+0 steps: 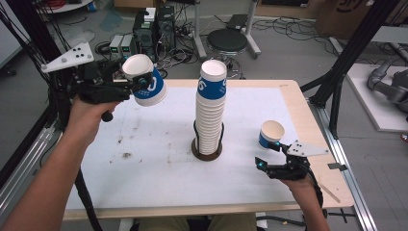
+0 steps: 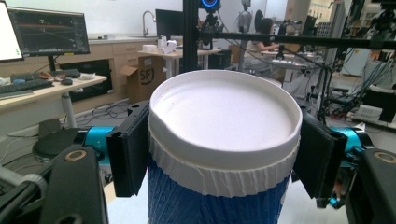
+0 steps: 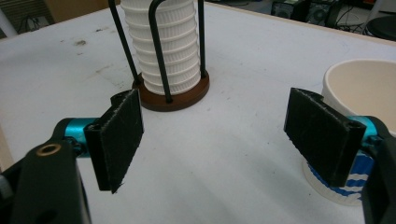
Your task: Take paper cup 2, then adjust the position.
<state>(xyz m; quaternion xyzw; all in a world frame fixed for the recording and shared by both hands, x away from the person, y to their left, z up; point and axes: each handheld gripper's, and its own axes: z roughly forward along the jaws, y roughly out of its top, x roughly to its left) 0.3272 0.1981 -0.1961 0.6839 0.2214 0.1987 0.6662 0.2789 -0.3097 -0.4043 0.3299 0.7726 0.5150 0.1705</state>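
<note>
My left gripper (image 1: 138,83) is up in the air over the table's far left corner, shut on a blue-and-white paper cup (image 1: 153,91). The cup is tilted, its round white end (image 2: 224,107) toward the gripper's camera, and the black pads (image 2: 130,149) press its ribbed white band from both sides. A tall stack of like cups (image 1: 210,113) stands in a dark wire holder with a brown base (image 3: 180,98) at mid-table. A single cup (image 1: 272,134) stands upright at the right. My right gripper (image 1: 267,154) is low beside it, open, with nothing between its pads; the cup (image 3: 362,84) sits just outside the right pad.
The white table top (image 1: 144,159) has wooden edges and a few dark smudges left of the stack. Beyond the far edge are a round stool (image 1: 227,41), computer boxes and cables on the floor. Black frame posts (image 1: 344,72) rise at the right.
</note>
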